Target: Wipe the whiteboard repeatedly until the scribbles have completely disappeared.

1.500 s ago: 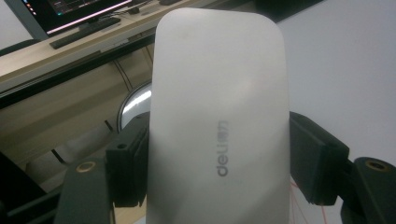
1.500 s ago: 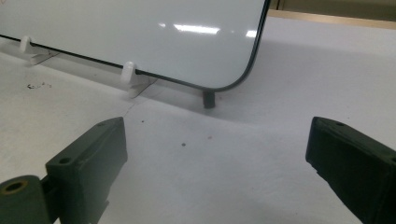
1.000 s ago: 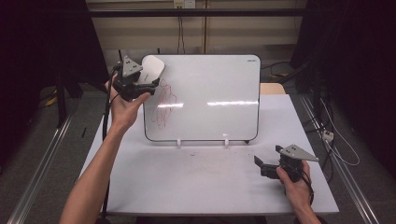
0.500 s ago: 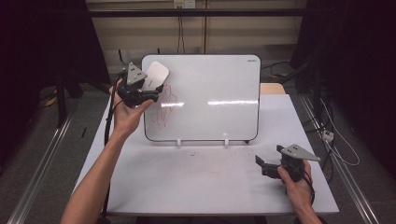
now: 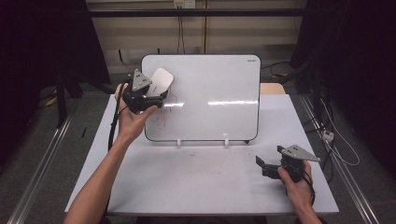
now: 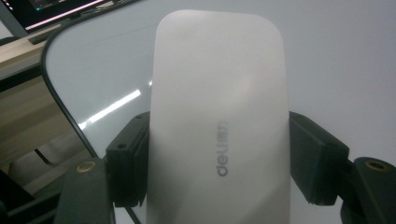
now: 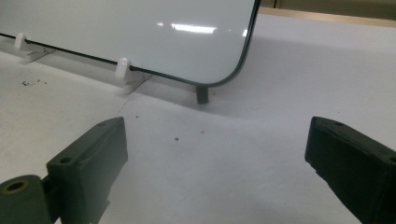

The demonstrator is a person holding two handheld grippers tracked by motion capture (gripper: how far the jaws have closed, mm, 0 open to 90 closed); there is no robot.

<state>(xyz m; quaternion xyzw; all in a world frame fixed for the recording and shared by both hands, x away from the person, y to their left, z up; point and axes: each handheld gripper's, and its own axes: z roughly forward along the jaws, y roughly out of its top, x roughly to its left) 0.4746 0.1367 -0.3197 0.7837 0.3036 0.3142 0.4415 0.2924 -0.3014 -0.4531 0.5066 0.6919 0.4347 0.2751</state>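
While the right gripper (image 5: 259,164) is kept wide open on the table (image 5: 196,182), the whiteboard eraser (image 6: 217,121) is clamped between the left gripper's (image 5: 158,95) jaws, pressed to the whiteboard (image 5: 215,93) beyond them, above red scribbles (image 5: 163,116).

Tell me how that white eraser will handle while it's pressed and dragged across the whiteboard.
The eraser looks rigid, so it probably won't flex between the left gripper's pads. Its smooth rounded shell may slip if pushed hard. The propped whiteboard might tip back under heavy pressure.
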